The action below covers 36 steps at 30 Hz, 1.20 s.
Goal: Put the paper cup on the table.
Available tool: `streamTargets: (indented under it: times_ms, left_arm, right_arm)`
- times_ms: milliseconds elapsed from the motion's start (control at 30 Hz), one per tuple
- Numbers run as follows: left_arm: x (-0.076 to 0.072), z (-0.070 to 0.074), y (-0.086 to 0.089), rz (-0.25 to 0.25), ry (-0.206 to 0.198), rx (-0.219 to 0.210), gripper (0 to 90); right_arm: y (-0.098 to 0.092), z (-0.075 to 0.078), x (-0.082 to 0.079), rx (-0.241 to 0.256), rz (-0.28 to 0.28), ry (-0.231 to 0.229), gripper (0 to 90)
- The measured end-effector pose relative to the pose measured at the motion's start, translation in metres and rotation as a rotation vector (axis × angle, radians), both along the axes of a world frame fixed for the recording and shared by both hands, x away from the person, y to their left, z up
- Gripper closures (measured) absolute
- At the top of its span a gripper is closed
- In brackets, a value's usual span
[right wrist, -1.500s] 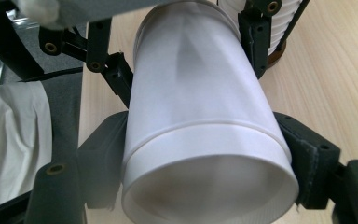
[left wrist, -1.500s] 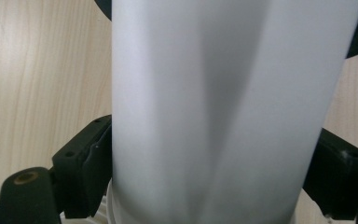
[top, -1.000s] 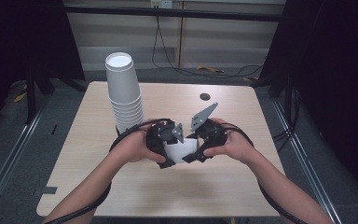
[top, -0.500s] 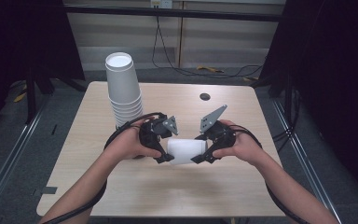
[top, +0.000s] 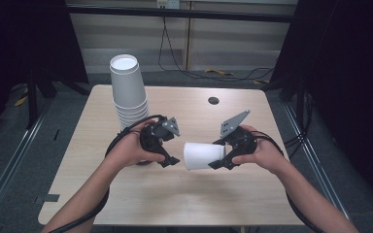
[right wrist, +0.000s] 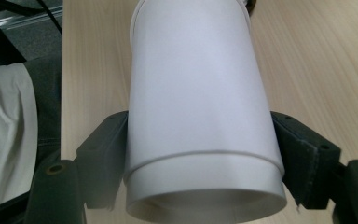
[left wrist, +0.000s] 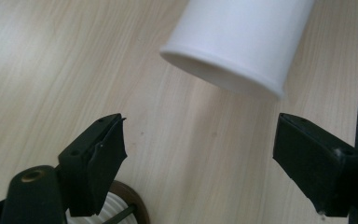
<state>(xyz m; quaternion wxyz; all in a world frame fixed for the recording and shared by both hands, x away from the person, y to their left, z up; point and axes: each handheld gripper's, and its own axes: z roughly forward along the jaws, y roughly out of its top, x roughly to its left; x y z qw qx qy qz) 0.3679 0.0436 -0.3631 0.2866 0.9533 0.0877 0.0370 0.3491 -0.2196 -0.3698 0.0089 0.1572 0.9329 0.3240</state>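
White paper cup [top: 203, 155] lies sideways, clamped between the right gripper [top: 219, 156] jaws above the bench [top: 184, 194]. Left gripper [top: 171, 160] jaws gape wide just short of it. Squeeze harder and the thin wall could buckle; ease off and it drops.

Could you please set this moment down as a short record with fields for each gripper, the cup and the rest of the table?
right gripper: shut on the white paper cup, jaws on either side of its wall
cup pose: on its side above the table, pointing toward the left gripper
left gripper: open, apart from the cup
cup stack: inverted, at the table's far left
dark round spot: near the far edge
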Motion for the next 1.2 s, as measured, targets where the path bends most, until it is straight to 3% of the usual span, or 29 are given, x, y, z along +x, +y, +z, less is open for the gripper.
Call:
streamTargets:
  times_ms: [133,267,700,867,1200]
  left_arm:
    - [0.000,-0.009,0.000,0.011,0.017,0.002,16.7]
    - [-0.002,-0.016,-0.002,0.015,0.033,-0.028,16.5]
    - [-0.006,-0.040,-0.009,0.024,0.075,-0.114,16.9]
    - [-0.004,-0.038,-0.009,0.024,0.052,-0.122,16.5]
    - [-0.005,-0.035,-0.011,-0.051,0.019,-0.127,14.6]
  right_arm:
    - [-0.009,0.003,0.001,0.012,-0.028,-0.008,25.2]
    - [-0.013,0.007,0.002,0.035,-0.054,-0.014,25.1]
    - [-0.001,0.007,0.003,0.053,-0.025,-0.012,24.9]
    - [0.005,0.007,0.002,0.055,-0.002,-0.008,25.0]
    - [0.016,0.006,0.000,0.047,0.046,-0.013,25.1]
